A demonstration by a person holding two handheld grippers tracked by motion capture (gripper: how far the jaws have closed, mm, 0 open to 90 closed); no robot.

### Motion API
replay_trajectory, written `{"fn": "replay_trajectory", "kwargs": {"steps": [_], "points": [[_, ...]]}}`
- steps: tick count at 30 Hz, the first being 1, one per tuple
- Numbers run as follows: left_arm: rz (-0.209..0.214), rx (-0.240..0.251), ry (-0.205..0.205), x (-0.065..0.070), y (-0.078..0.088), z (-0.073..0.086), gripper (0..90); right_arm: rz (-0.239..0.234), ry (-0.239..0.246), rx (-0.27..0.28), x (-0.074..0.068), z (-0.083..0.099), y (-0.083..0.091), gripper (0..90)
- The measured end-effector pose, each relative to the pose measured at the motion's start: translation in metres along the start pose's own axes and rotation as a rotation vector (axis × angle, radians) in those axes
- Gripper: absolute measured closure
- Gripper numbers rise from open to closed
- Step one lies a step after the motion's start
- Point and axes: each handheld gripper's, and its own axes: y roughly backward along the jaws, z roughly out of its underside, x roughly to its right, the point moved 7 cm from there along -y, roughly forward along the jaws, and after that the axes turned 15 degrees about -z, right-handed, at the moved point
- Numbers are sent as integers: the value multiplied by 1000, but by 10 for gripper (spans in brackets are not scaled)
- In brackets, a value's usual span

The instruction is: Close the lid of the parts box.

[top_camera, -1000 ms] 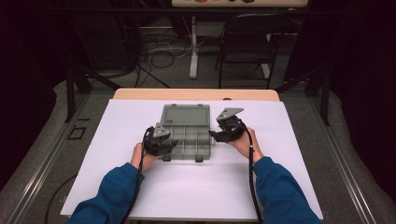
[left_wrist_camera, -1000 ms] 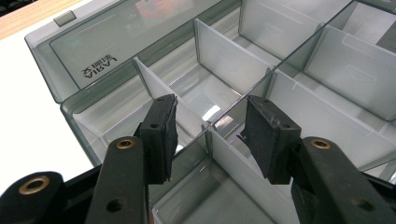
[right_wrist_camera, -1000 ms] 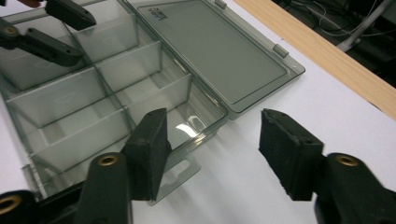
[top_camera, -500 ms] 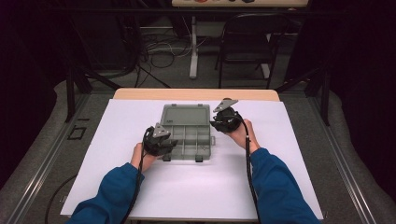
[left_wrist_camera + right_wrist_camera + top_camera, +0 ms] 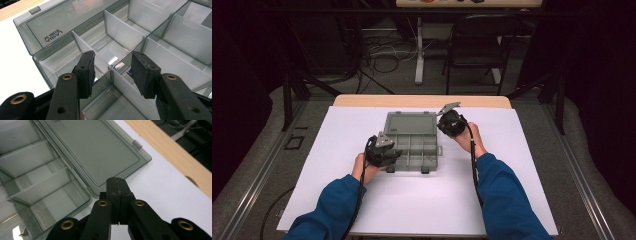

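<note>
From the high view, the open grey transparent plastic organizer box (image 5: 412,141) lies near the far edge of the table's white sheet (image 5: 522,190), between both hands. In the left gripper view, the left gripper (image 5: 113,68) has its jaws apart, straddling a divider wall of the box. In the right gripper view, the right gripper (image 5: 117,185) has its jaws pressed together and empty, just beside the flat lid (image 5: 97,150), and a small screw (image 5: 23,231) lies in a near compartment.

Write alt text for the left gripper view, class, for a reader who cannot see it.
The left gripper hangs open over a clear grey compartment box, its jaws either side of a divider. The box's lid lies open behind.
</note>
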Motion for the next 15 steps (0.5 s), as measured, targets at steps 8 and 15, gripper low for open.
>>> {"fn": "replay_trajectory", "kwargs": {"steps": [8, 15], "points": [[0, 1, 3, 0, 0, 0, 543, 6, -46, -46, 10, 9, -16, 900], [-1, 0, 0, 0, 0, 0, 544, 1, -68, -107, 11, 16, -25, 900]]}}
